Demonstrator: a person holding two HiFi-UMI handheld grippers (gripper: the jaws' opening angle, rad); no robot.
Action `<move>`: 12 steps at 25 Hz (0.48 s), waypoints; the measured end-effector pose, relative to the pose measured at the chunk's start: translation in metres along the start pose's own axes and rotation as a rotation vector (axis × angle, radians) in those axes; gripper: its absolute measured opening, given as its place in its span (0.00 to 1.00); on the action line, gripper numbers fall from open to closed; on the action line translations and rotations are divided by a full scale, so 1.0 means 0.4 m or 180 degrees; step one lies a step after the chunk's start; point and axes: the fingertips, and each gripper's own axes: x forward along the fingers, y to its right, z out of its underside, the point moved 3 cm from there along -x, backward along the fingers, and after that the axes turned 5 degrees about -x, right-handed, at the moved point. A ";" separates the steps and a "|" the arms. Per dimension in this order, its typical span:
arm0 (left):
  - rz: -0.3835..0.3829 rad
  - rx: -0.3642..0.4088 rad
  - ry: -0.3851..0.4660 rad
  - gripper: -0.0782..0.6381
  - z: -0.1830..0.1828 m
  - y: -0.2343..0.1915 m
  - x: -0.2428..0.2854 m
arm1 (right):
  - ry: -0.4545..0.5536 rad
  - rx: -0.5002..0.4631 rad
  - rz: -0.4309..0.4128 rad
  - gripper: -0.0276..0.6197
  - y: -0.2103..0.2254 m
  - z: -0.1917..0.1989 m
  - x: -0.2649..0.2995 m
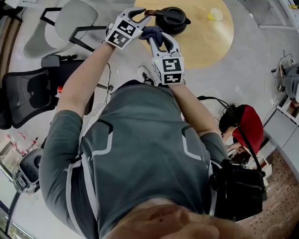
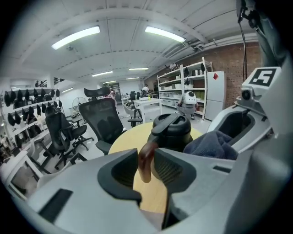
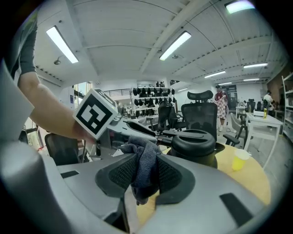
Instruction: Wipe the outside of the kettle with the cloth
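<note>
Grey-green short-sleeved T-shirt (image 1: pixel 145 140), with pale angular outlines across it. The left tongs (image 1: pixel 145 14) and right tongs (image 1: pixel 158 35) have smooth light grey shells and dark ribbed pads (image 3: pixel 114 173). Each carries 1 white cube (image 1: pixel 171 71) printed with black square markers.

— Where do I have free room on the table (image 1: pixel 205 46)?
— The right half is bare up to the near edge. Only a yellow cup (image 1: pixel 215 14) stands further back. The kettle (image 1: pixel 173 19) blocks the left side.
— And around my grippers?
— It is tight. The handle (image 2: pixel 145 157) fills the left gripper (image 1: pixel 145 13) jaws, and the right gripper (image 1: pixel 156 36) with the cloth (image 1: pixel 152 31) is just beside it. Chairs (image 1: pixel 28 93) crowd the floor at the left.
</note>
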 end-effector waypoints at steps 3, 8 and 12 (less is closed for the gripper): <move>0.0075 0.0197 -0.0045 0.27 -0.004 0.007 0.006 | -0.0058 0.0017 0.0108 0.25 0.007 0.023 0.034; 0.0137 0.0370 -0.0107 0.29 -0.007 0.005 0.019 | -0.0111 -0.0103 0.0285 0.25 0.015 0.034 0.083; 0.0157 0.0514 -0.0131 0.30 -0.008 0.010 0.023 | -0.0149 -0.0215 0.0419 0.25 0.015 0.045 0.105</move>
